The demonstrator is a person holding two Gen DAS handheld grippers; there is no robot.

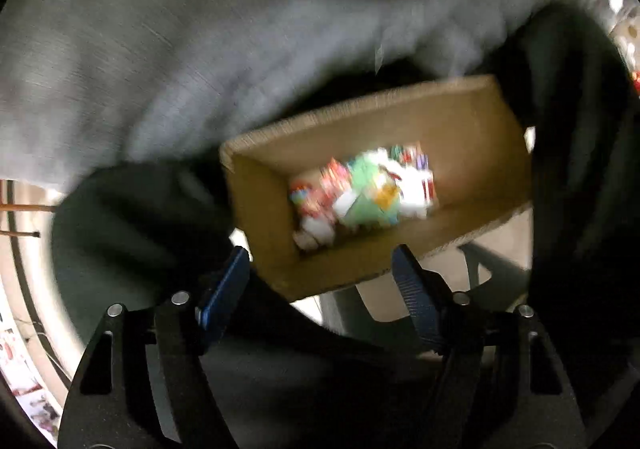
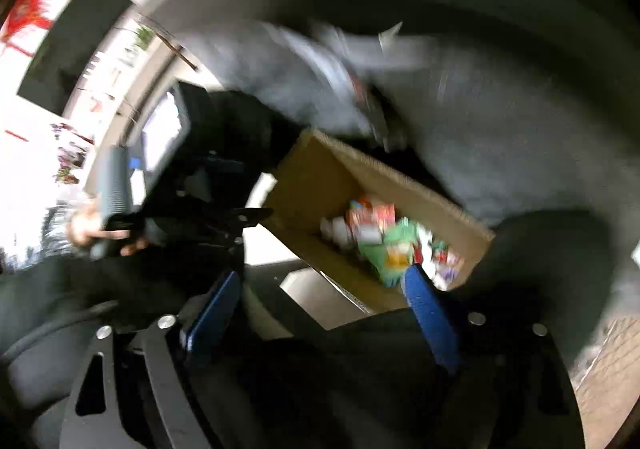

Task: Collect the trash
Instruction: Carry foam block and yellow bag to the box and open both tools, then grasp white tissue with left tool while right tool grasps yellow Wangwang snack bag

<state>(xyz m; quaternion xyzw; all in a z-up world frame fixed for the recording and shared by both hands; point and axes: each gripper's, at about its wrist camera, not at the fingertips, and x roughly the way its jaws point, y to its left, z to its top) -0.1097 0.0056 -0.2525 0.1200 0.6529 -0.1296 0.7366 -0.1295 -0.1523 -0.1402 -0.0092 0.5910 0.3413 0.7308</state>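
Both grippers, left (image 1: 320,273) and right (image 2: 324,285), jaws wide apart, nothing held. Hovered above cardboard box (image 1: 452,117) of bright, blurred trash (image 1: 364,189) resting between dark-trousered legs. Best kept centred over box, clear of walls.

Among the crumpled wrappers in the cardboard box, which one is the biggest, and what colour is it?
The green wrapper, in the middle of the pile inside the cardboard box. The red and white pieces around it are smaller; blur hides finer detail.
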